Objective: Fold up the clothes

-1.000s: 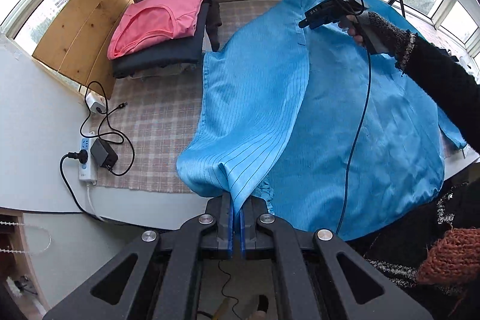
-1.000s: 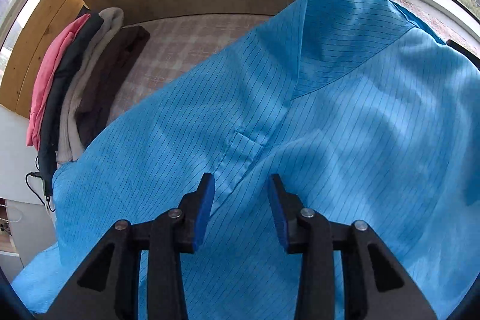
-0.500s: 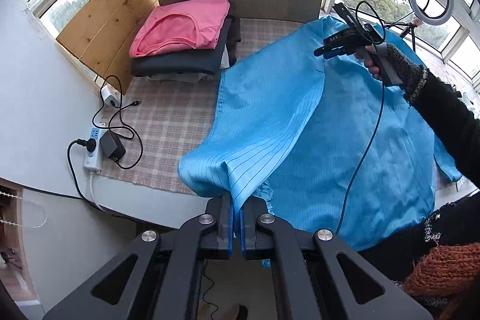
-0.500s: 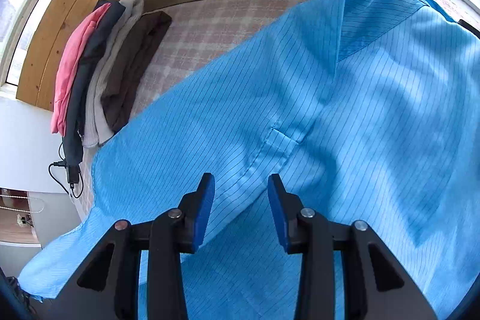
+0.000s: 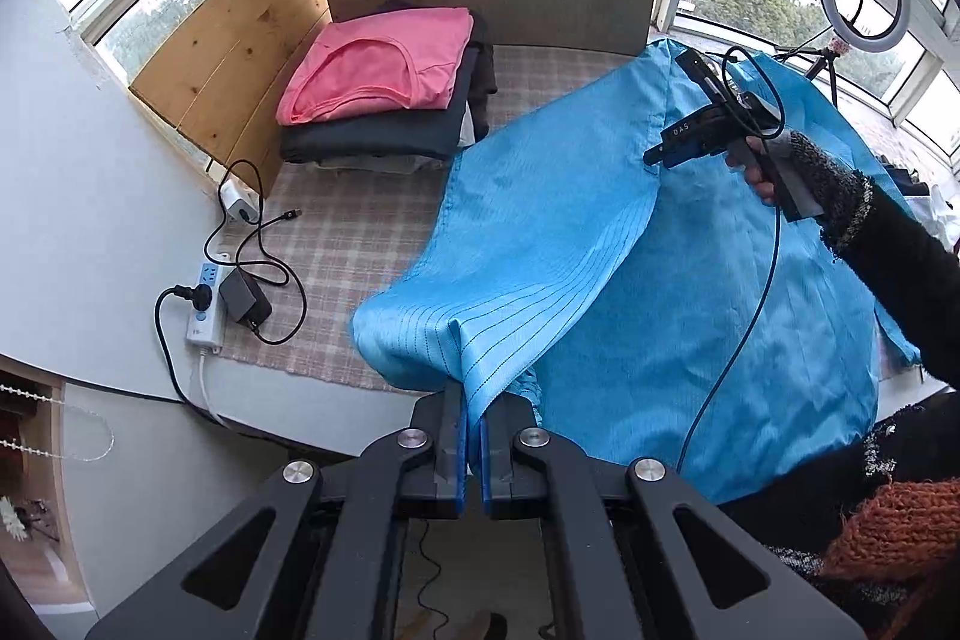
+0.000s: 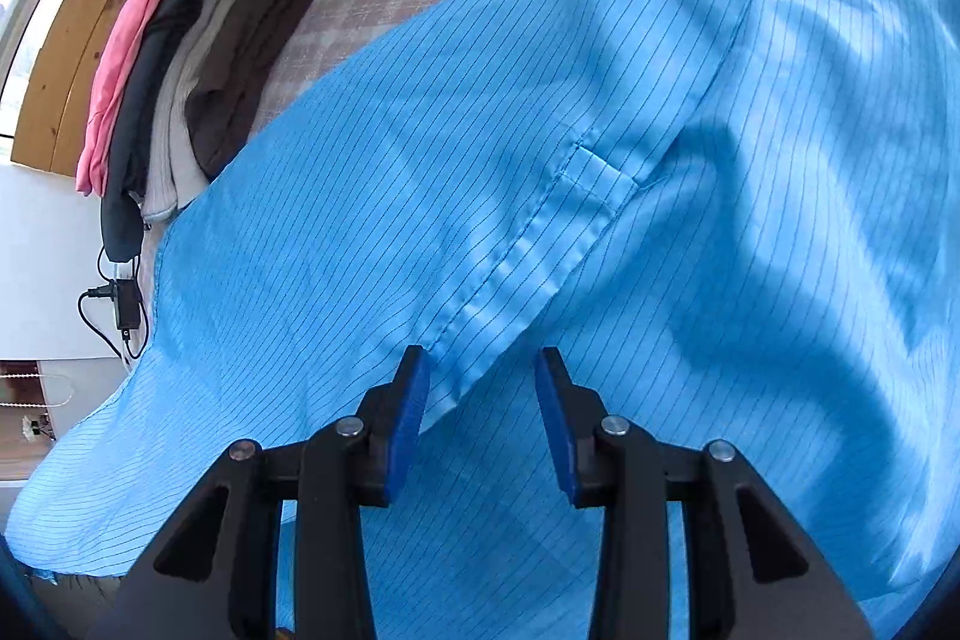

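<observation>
A large blue pinstriped garment (image 5: 690,280) lies spread over the checked table cover (image 5: 348,244) and hangs off the near edge. My left gripper (image 5: 474,436) is shut on a bunched corner of its hem, held up at the table's front. In the left wrist view my right gripper (image 5: 654,157) hovers over the garment's upper part, held by a hand in a dark sleeve. In the right wrist view that gripper (image 6: 480,388) stands open, and a stitched flap edge of the blue garment (image 6: 540,160) lies between its fingers.
A stack of folded clothes (image 5: 384,100) topped by a pink shirt sits at the back left against a wooden board. A power strip with cables (image 5: 207,304) lies at the table's left edge. A ring light (image 5: 864,1) stands by the window at right.
My left gripper has pulled back and up with the hem still held. The right gripper has lowered toward the flap, whose edge now lies between its fingers.
</observation>
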`<control>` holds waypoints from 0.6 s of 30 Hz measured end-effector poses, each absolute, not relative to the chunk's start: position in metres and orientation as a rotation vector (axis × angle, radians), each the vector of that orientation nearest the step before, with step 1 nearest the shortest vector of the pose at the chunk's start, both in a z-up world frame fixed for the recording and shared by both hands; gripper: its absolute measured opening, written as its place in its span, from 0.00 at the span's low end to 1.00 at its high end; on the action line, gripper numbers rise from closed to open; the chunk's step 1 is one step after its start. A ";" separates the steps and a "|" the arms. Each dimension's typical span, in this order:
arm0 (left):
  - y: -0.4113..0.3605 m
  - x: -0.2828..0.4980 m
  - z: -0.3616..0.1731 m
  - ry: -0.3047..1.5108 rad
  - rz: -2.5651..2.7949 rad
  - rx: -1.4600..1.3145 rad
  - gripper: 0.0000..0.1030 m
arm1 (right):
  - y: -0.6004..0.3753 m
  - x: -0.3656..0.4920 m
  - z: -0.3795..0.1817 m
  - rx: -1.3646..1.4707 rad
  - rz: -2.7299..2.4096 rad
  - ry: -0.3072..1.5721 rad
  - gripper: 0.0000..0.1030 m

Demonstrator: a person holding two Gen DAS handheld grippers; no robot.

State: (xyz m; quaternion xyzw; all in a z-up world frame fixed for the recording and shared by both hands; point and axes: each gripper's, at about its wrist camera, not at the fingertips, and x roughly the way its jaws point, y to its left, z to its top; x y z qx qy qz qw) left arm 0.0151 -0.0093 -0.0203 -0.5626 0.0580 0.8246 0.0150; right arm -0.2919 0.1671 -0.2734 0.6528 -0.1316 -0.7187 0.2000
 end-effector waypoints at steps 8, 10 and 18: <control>0.020 0.038 -0.029 0.187 2.489 -1.743 0.02 | 0.177 -0.311 -0.233 1.587 -2.082 -0.378 0.02; 0.042 0.049 -0.043 0.194 2.432 -1.739 0.02 | 0.194 -0.315 -0.211 1.537 -2.149 -0.325 0.01; 0.154 0.095 -0.181 0.114 1.986 -1.839 0.09 | 0.246 -0.284 -0.233 1.689 -2.170 -0.039 0.04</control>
